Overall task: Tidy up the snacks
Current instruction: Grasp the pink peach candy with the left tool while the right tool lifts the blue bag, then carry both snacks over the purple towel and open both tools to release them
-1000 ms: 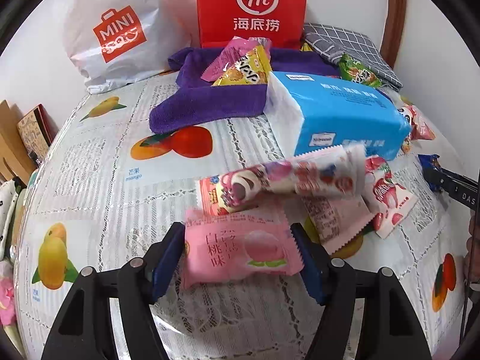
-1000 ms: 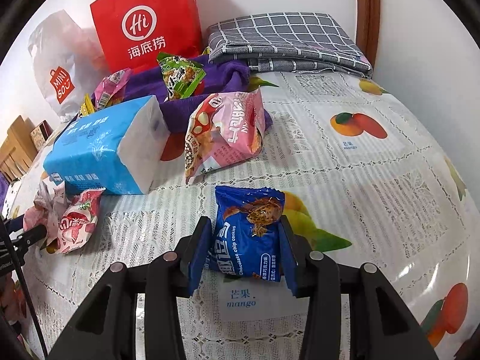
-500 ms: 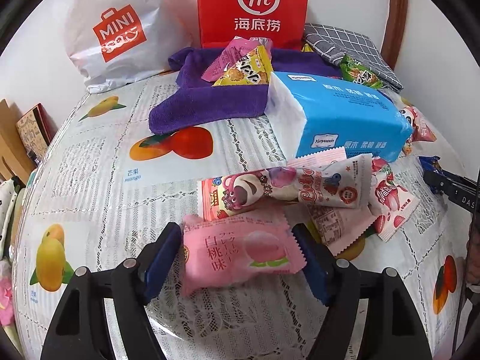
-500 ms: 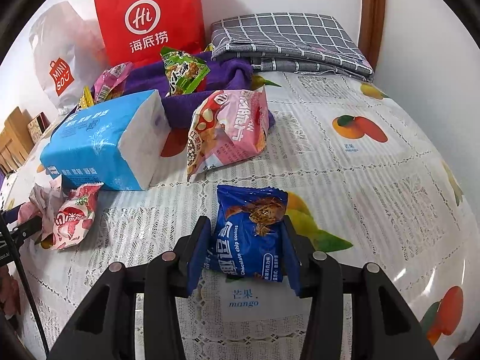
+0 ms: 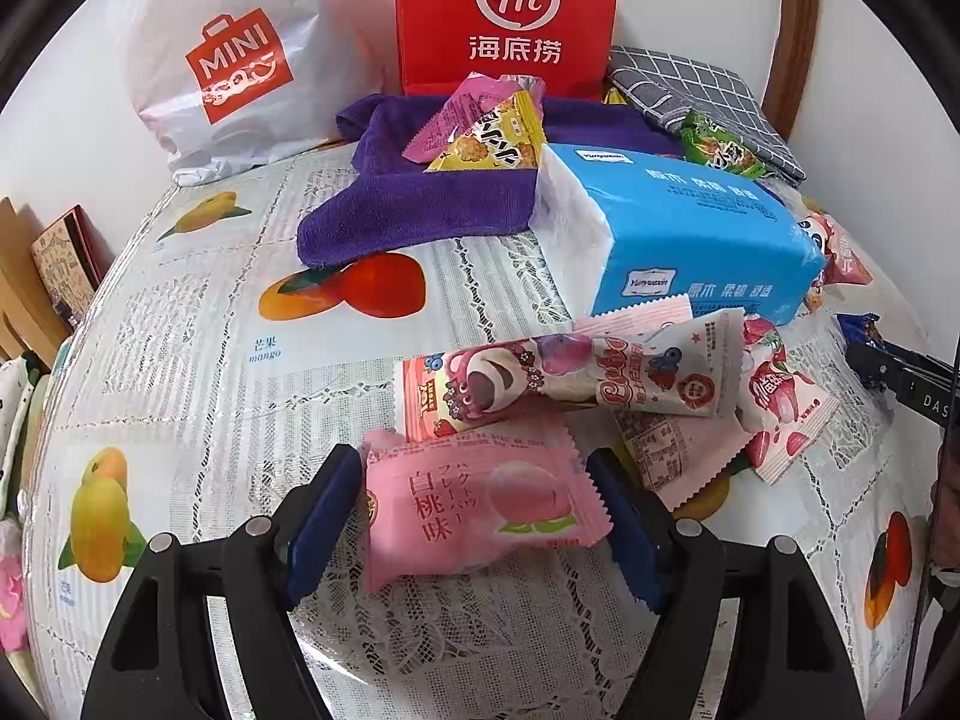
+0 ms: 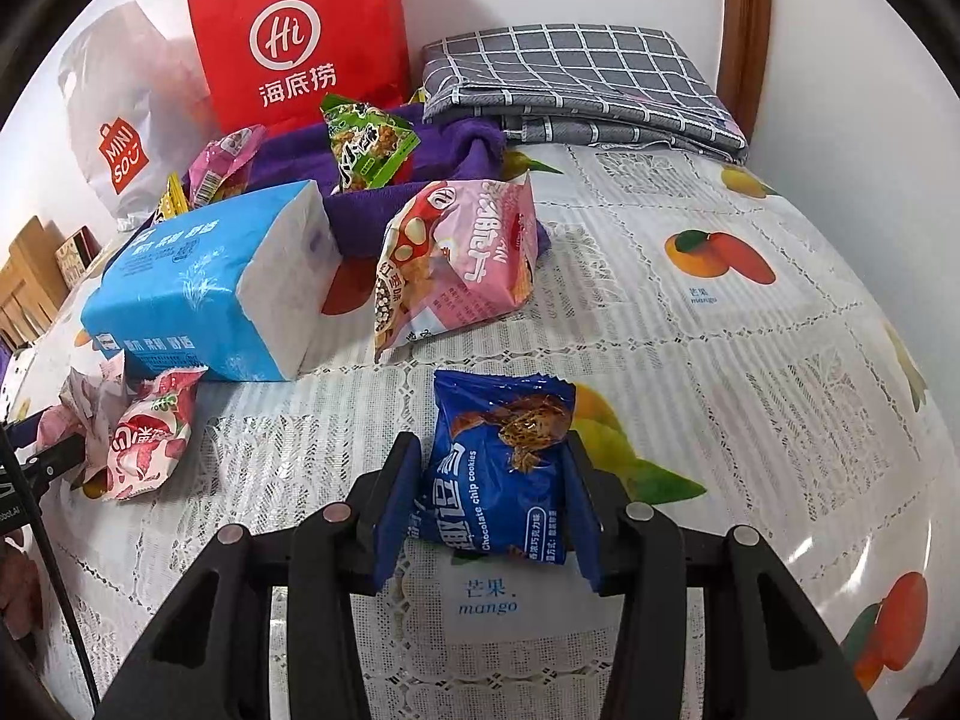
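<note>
Left gripper [image 5: 477,516] low over tablecloth [image 5: 198,360], jaws spread apart around pink peach snack [image 5: 480,510]; blue pads just beside packet's two ends, contact not certain; packet lay flat on cloth, printed face up. Directly behind it: long bear-print wrapper [image 5: 570,384], resting across a heap of pink and strawberry packets [image 5: 774,408]; heap lay against front of blue tissue pack [image 5: 690,240].

Right gripper [image 6: 489,495] closed on blue cookie packet [image 6: 501,468]; pads pressed against both long sides, packet upright between them, lower edge near the printed word "mango" on the cloth. Beyond it: pink mushroom-print bag [image 6: 462,258] propped beside white end of tissue pack [image 6: 204,288]; green snack bag [image 6: 366,144] on purple towel [image 6: 456,162].

At back against wall: red paper bag [image 6: 300,42], white shopping bag [image 5: 234,66], folded grey checked cloth [image 6: 576,84]. Yellow and pink packets [image 5: 486,126] on towel, left-wrist view.
</note>
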Motion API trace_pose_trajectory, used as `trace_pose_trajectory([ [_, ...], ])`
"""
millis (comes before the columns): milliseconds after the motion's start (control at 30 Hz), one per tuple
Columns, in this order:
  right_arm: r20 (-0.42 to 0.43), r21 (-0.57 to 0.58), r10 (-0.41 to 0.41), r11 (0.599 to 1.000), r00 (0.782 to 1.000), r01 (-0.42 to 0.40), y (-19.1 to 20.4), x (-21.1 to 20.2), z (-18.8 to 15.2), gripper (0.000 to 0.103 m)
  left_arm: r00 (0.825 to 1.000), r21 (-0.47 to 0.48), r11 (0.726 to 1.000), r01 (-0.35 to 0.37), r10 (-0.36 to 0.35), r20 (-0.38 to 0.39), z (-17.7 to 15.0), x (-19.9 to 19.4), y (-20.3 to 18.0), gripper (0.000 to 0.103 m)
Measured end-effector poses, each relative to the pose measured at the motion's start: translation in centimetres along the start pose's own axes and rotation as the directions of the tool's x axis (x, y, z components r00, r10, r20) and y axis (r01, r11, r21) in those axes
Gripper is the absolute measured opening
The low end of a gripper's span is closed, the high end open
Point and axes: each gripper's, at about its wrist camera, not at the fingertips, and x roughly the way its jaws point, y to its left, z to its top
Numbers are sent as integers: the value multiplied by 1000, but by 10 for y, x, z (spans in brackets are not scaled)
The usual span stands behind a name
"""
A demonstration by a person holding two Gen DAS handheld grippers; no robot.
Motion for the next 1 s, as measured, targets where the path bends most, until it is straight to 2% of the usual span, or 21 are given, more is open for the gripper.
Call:
trace_pose_trajectory([
  [67,1,-3,-2,1000,1000,2,0,0,0,47,1000,3,1000,-3,3,4,-2,0,-1,72],
  [133,2,-2,-2,1000,1000,2,0,0,0,47,1000,7,1000,1,-1,14,-1,-3,-2,61],
  [300,9,15,10,1000,1000,-10,-5,-2,-1,42,1000,17,1000,7,-7,14,-4,-6,-2,55],
  [433,4,7,3,1000,1000,-3,-2,-7,-4,39,999,-14,999,49,-49,-15,-3,-13,4,54],
  [600,-7,18,65,998,998,-65,10,-21,-5,38,999,2,999,35,-35,-11,-1,-25,3,54],
  [733,23,-3,76,997,997,-76,21,-39,-2,38,999,5,999,35,-35,7,7,-42,1,54],
  [900,57,-7,100,995,993,-99,30,-63,12,38,1000,21,1000,7,-7,21,25,-58,-5,54],
  [1000,71,1,111,994,991,-112,32,-71,24,38,999,23,1000,14,-15,37,40,-64,-7,54],
])
